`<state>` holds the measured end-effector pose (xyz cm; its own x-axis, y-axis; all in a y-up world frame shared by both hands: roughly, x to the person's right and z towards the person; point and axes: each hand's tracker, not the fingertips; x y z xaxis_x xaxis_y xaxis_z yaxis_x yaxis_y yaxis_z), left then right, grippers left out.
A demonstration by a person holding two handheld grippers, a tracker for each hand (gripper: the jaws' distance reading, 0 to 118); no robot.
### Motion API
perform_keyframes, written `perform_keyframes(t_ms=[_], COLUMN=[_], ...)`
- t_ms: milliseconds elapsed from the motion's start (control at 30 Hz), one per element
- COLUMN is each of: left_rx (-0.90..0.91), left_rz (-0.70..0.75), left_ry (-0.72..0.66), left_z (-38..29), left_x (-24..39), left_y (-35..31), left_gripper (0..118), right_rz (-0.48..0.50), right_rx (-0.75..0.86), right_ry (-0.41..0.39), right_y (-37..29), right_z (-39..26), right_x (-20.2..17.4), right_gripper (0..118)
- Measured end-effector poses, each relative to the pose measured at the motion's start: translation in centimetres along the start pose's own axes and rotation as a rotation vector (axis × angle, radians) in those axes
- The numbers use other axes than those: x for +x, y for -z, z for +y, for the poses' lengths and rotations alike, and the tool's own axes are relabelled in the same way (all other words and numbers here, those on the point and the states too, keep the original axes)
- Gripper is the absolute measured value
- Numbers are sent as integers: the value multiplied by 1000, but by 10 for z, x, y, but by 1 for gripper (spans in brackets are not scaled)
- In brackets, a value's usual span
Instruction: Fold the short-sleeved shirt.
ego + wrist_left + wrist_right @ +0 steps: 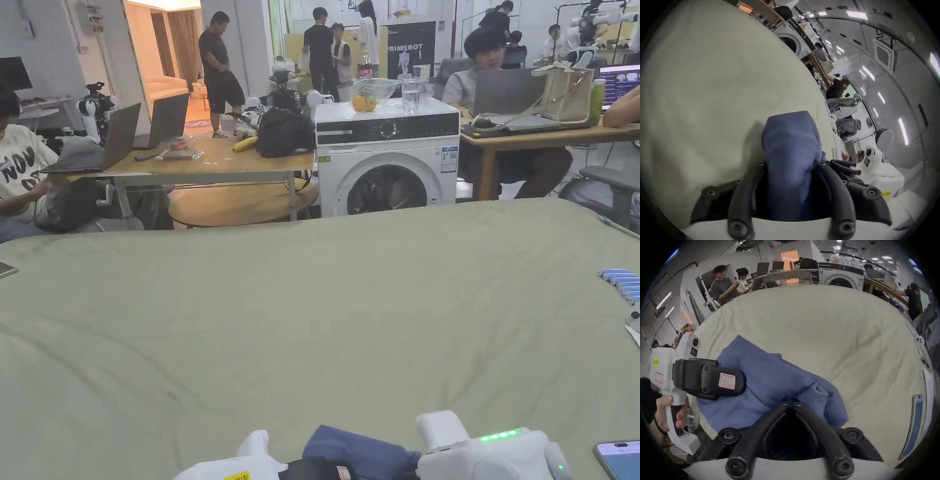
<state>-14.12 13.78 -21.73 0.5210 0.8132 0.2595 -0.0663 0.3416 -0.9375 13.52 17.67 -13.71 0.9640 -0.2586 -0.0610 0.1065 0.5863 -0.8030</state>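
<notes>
Shirt (769,379) of blue cloth lies bunched at the near edge of a green-covered table (312,312), largely cut off in the head view; right gripper (791,404) pinches a fold, left gripper (789,172) clasps another

I see just a small bit of the blue shirt (356,451) in the head view; the bottom edge cuts off the rest. My left hand-held gripper (790,168) is wrapped in cloth, so its jaw tips are hidden. A phone (620,458) is cut off too.
</notes>
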Motion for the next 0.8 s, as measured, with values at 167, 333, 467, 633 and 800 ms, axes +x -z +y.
perform_keyframes(t_ms=[167, 333, 467, 633, 800], left_rx=[161, 379, 454, 520, 566], left_rz=[-72, 141, 356, 376, 724], left_ry=[26, 41, -64, -158, -51], left_z=[15, 34, 54, 74, 91], left_x=[8, -43, -111, -168, -161], left_y=[-77, -223, -310, -353, -372], left_gripper=[30, 30, 30, 30, 75], right_rz=[60, 243, 380, 398, 352], right_rx=[209, 249, 196, 100, 115], right_ry=[-90, -150, -241, -317, -340], right_y=[-34, -4, 53, 99, 97], right_z=[22, 70, 98, 109, 113], right_x=[-48, -130, -206, -256, -242], right_gripper=[0, 0, 0, 0, 0])
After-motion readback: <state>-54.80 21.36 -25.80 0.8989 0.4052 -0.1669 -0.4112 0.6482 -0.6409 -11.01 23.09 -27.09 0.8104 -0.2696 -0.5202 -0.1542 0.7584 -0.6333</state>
